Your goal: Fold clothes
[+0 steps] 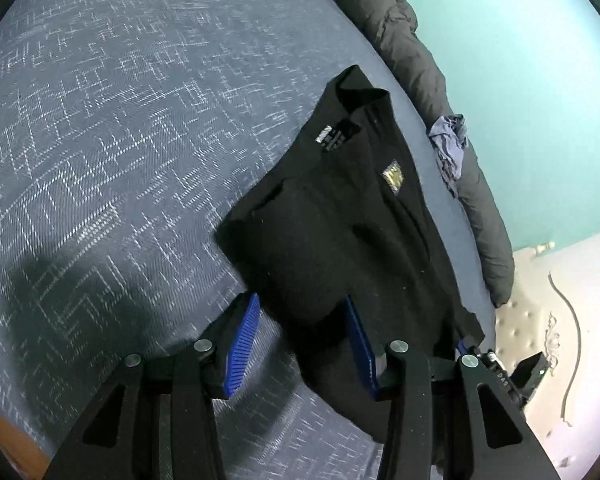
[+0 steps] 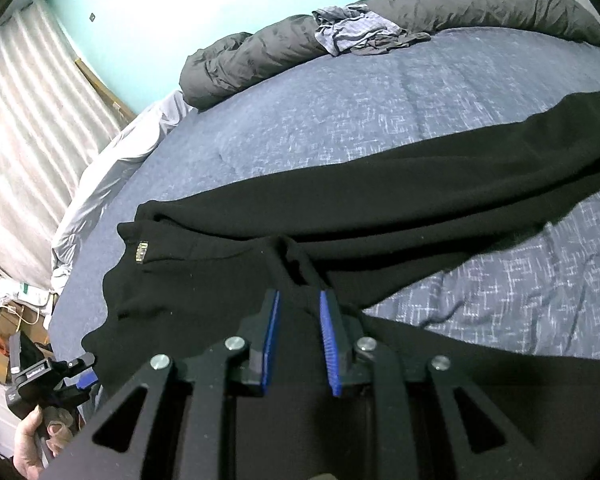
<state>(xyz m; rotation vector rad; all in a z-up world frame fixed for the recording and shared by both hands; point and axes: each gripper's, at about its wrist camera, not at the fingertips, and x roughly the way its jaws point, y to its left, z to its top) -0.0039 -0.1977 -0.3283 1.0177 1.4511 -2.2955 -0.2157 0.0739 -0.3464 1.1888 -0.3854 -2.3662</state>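
Observation:
A black garment (image 1: 340, 220) with a small gold badge (image 1: 394, 176) lies partly folded on the blue patterned bedspread (image 1: 120, 140). My left gripper (image 1: 300, 344) is open, its blue pads (image 1: 244, 340) spread wide on either side of the garment's near edge. In the right wrist view the garment (image 2: 380, 208) stretches away to the right, one long part laid across it. My right gripper (image 2: 298, 340) is shut on a bunched ridge of the black cloth. The left gripper (image 2: 76, 380) also shows there at lower left, held by a hand (image 2: 32, 440).
A dark grey rolled duvet (image 2: 420, 12) runs along the bed's far side against the teal wall, with a crumpled blue-grey cloth (image 2: 352, 28) on it. A pale sheet (image 2: 112, 172) hangs off the bed's left edge, with curtains (image 2: 28, 120) and floor clutter beyond.

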